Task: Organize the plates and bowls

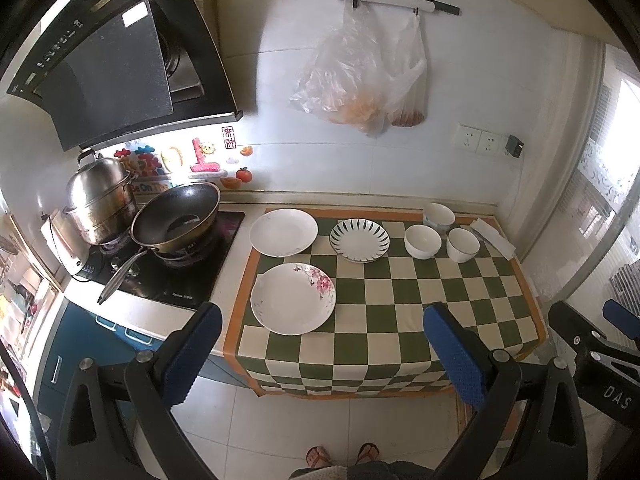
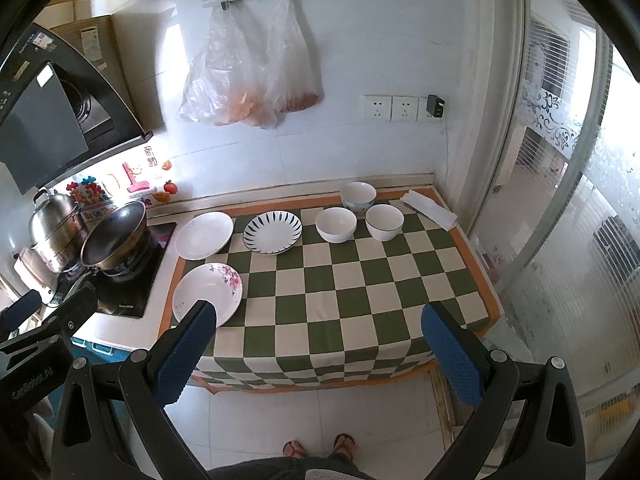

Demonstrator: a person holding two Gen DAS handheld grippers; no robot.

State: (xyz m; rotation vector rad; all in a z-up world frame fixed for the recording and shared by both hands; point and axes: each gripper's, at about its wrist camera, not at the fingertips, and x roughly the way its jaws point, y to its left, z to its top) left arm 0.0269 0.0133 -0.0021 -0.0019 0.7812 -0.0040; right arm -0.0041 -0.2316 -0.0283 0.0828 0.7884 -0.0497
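Observation:
Three plates lie on a green-and-cream checked cloth (image 1: pixel 400 300): a plain white plate (image 1: pixel 283 232) at the back left, a black-striped plate (image 1: pixel 359 240) beside it, and a pink-flowered plate (image 1: pixel 292 298) nearer me. Three white bowls (image 1: pixel 422 241) (image 1: pixel 463 244) (image 1: pixel 439 216) cluster at the back right. The same flowered plate (image 2: pixel 207 294), striped plate (image 2: pixel 272 232) and bowls (image 2: pixel 335 224) (image 2: pixel 384 221) (image 2: pixel 358 195) show in the right wrist view. My left gripper (image 1: pixel 322 320) and right gripper (image 2: pixel 320 320) both hang open above the counter's front edge, holding nothing.
A stove at the left carries a dark wok (image 1: pixel 176 220) and a steel steamer pot (image 1: pixel 100 200). Plastic bags (image 1: pixel 360 76) hang from a wall rail. A folded white cloth (image 1: pixel 494 236) lies at the back right corner. A glass door (image 2: pixel 560 200) stands at the right. A person's sandalled feet (image 1: pixel 342 454) stand on the tile floor.

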